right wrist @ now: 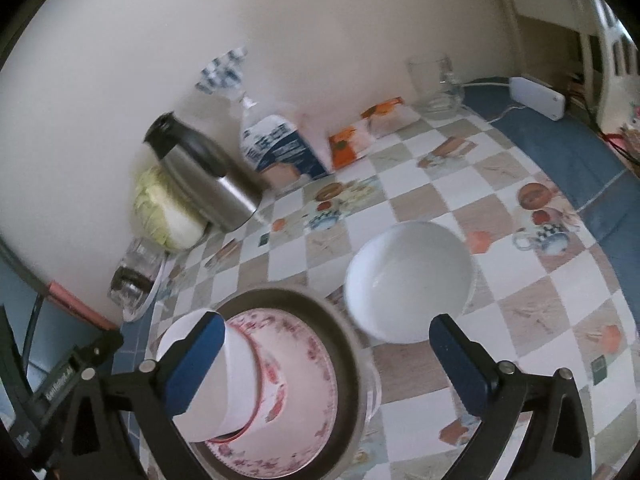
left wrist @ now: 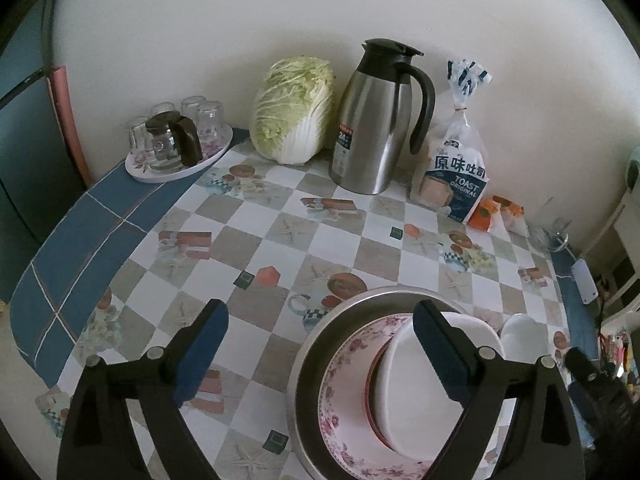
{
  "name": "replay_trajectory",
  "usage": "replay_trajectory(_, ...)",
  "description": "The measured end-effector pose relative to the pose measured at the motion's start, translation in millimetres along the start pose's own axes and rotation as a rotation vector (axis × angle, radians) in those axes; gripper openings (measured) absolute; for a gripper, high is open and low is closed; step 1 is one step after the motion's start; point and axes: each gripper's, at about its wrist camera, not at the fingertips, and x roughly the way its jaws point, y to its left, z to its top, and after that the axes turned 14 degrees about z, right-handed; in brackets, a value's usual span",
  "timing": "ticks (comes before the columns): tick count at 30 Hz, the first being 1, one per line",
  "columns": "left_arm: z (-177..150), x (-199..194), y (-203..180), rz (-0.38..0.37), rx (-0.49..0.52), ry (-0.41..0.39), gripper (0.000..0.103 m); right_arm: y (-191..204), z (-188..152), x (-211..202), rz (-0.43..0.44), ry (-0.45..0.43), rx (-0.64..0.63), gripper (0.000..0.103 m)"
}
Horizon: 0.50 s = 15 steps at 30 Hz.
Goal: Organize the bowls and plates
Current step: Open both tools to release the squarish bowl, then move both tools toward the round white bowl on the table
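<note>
My left gripper (left wrist: 320, 344) hangs wide open over the checkered table (left wrist: 256, 248), holding nothing. Under its right finger (left wrist: 438, 354) sits a metal pan (left wrist: 312, 344) holding a floral plate (left wrist: 340, 400) with a white bowl (left wrist: 412, 392) tilted on it. Far off by the wall I see a cabbage (left wrist: 294, 110), a steel jug (left wrist: 380, 120), a toast bag (left wrist: 456, 168) and, far left, a tray of glasses (left wrist: 180, 140).

Tray (left wrist: 308, 364): grey metal
Plate (left wrist: 344, 412): white, pink flowers, beneath the left tool
Bowl (right wrist: 408, 276): plain white, ahead of the right tool
Surface (left wrist: 280, 240): white-beige checks, blue border
Flask (left wrist: 372, 128): silver, black handle
Pads (left wrist: 200, 356): dark blue
</note>
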Motion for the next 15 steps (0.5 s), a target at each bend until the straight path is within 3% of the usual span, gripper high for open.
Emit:
replay_trajectory(10, 6, -7, -15, -0.036, 0.034, 0.002, 0.094, -50, 29, -35, -0.046, -0.067, 0.072, 0.103)
replay_trajectory(15, 21, -21, -26, -0.118, 0.082, 0.004, 0.094, -75, 41, -44, -0.116, -0.045, 0.067, 0.103)
